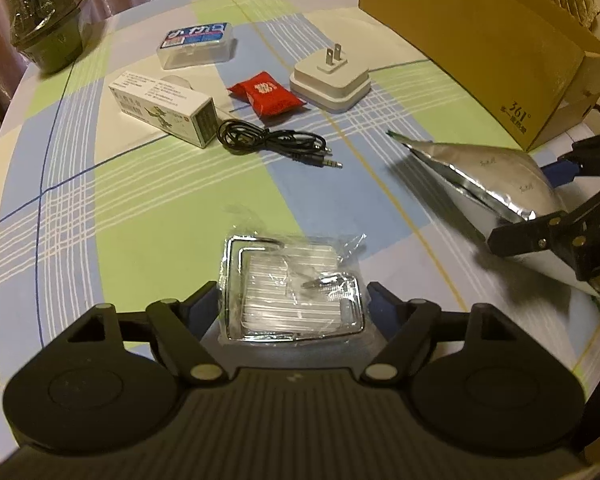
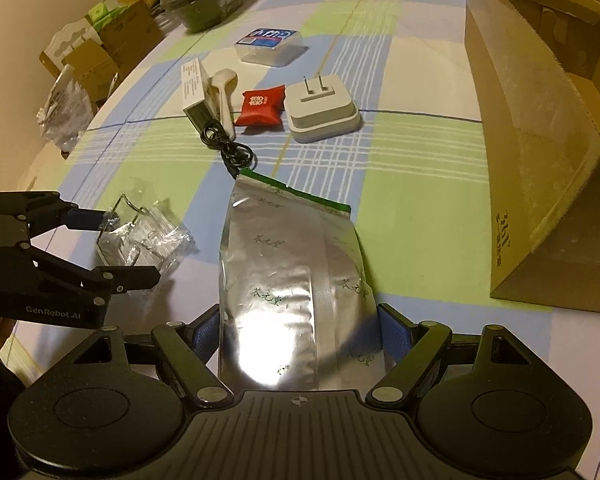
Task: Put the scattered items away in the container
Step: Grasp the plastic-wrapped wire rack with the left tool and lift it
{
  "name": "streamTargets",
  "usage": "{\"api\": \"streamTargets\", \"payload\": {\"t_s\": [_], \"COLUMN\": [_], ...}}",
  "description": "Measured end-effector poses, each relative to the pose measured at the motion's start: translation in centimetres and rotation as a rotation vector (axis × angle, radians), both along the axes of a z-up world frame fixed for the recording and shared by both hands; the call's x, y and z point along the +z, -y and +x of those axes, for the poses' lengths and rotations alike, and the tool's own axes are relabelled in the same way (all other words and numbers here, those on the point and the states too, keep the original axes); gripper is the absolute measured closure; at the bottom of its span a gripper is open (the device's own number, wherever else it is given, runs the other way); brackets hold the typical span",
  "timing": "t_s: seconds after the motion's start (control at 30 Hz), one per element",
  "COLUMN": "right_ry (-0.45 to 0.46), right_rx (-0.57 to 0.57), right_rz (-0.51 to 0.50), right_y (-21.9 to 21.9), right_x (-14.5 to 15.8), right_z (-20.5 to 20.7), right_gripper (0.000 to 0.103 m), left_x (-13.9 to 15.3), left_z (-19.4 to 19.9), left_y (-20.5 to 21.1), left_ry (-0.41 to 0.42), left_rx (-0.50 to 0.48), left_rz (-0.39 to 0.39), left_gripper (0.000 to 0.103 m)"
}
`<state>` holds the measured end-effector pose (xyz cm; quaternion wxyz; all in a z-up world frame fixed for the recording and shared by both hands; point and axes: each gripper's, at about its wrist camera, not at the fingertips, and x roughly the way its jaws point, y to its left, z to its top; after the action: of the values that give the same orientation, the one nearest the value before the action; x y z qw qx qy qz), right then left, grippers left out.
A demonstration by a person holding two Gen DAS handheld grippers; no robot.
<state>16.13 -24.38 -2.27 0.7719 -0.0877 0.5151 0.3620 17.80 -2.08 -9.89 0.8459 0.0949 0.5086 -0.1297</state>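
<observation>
A round table (image 1: 148, 216) under a cloth checked in pale green, blue and white fills the room's middle, with curtains behind it and cartons piled by the wall. The tall brown cardboard box (image 2: 536, 152) that serves as the container stands at the table's right side. Just short of it, the right gripper (image 2: 300, 332) has its jaws set wide around a crinkled silver foil pouch (image 2: 292, 272) with a green top edge, the blue pads against both of the pouch's sides. The left gripper (image 1: 292, 304) sits beside it, jaws wide around a chrome wire holder wrapped in clear plastic (image 1: 292, 292) that lies on the cloth; whether the pads press on the wrap I cannot tell. Farther out lie a coiled black audio cable (image 1: 272, 144), a small red sweet packet (image 1: 266, 94), a white plug adapter (image 1: 330, 80) with its prongs up, a long white printed carton (image 1: 164, 112), a white plastic spoon (image 2: 226, 92) and a clear plastic case with a blue label (image 1: 196, 46). A dark wrapped bowl (image 1: 48, 28) stands at the far left edge
</observation>
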Motion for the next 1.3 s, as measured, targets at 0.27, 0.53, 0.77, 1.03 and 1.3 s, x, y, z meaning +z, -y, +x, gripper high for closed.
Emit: {"api": "streamTargets", "payload": {"t_s": [0.27, 0.53, 0.77, 1.03, 1.3], "right_ry": [-0.012, 0.016, 0.056, 0.094, 0.122], "right_rx": [-0.013, -0.015, -0.026, -0.031, -0.052], "right_rz": [-0.007, -0.016, -0.006, 0.005, 0.038], "right_y": [-0.1, 0.3, 0.8, 1.6, 2.8], "right_x": [0.0, 1.0, 3.1, 5.5, 8.0], "right_z": [0.2, -0.4, -1.2, -2.1, -3.7], "right_gripper": [0.023, 0.045, 0.045, 0.045, 0.045], "left_x": [0.2, 0.6, 1.5, 3.4, 5.5], "left_z": [-0.4, -1.5, -2.4, -3.7, -5.6], "left_y": [0.1, 0.6, 1.0, 1.8, 2.8], "left_ry": [-0.023, -0.020, -0.011, 0.001, 0.020], "left_rx": [0.002, 0.005, 0.014, 0.022, 0.028], "left_rz": [-0.008, -0.021, -0.033, -0.034, -0.026], "left_gripper": [0.038, 0.038, 0.038, 0.038, 0.038]}}
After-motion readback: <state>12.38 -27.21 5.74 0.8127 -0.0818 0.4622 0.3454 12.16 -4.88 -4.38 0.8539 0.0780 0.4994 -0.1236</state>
